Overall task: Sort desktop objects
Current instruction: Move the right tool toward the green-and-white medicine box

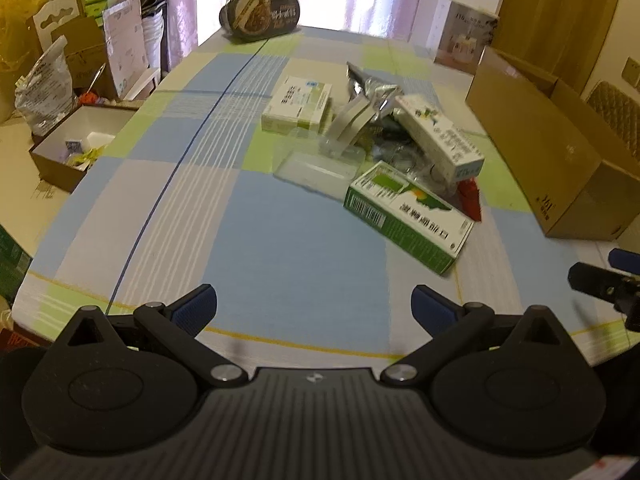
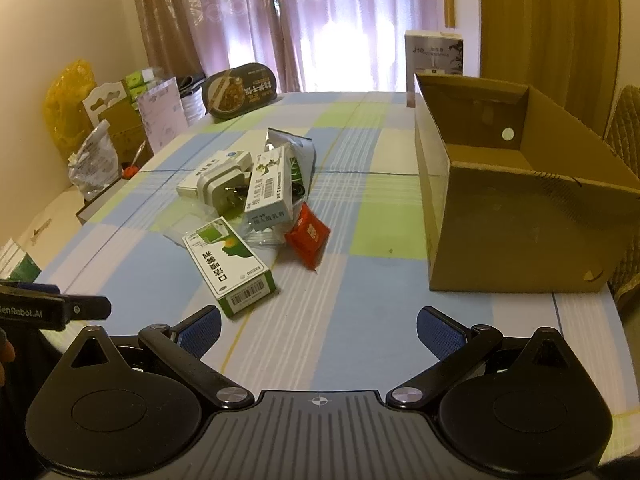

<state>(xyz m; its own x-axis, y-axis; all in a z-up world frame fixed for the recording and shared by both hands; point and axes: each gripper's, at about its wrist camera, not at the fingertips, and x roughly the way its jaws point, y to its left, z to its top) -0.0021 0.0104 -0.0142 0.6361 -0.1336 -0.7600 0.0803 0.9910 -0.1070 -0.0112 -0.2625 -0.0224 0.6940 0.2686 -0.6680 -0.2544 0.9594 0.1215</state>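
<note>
We judge the sorting barely begun: our left gripper (image 1: 314,306) and right gripper (image 2: 318,330) both hover with jaws apart and empty, the pile (image 2: 256,200) lies mid-table (image 2: 360,320), and the carton (image 2: 516,216) to its right looks empty.

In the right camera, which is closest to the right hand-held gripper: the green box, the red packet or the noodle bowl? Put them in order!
1. Green box: just ahead of the right hand-held gripper, to the left.
2. Red packet: a bit farther, mid-table.
3. Noodle bowl: far end, by the curtain.
</note>
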